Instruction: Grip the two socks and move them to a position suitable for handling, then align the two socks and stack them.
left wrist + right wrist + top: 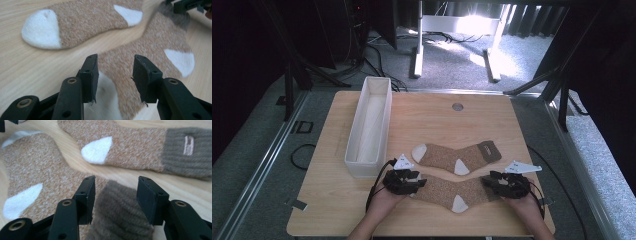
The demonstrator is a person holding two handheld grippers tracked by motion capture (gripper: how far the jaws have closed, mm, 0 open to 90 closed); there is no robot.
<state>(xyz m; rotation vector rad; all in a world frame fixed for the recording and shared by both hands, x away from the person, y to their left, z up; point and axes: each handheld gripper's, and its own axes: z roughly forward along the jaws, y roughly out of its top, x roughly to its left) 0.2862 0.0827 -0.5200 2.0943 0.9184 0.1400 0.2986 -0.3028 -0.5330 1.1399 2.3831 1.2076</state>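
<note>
A pale wooden desk (437,112) stands on grey carpet, with dark stands and cables behind it. Seen from the high view, a long white fabric bin (369,125) sits along the desk's left side, and two brown speckled socks lie side by side in front of the person. The far sock (447,155) lies flat and untouched. The near sock (447,190) stretches between the two hands: the left gripper (419,182) is at its toe end, the right gripper (486,182) at its cuff end.

In the left gripper view, the black fingers (90,75) stand spread, and the near sock's white toe (105,100) lies between them. The cloth sits close to the left finger, but I cannot tell whether it touches; a clear gap shows at the other finger. The far sock (82,22) lies beyond, apart from the fingers.

In the right gripper view, the fingers (86,197) are likewise spread, with the near sock's ribbed grey-brown cuff (117,212) bunched between them. It is not squeezed. The far sock's cuff (187,152) lies ahead on the desk.
</note>
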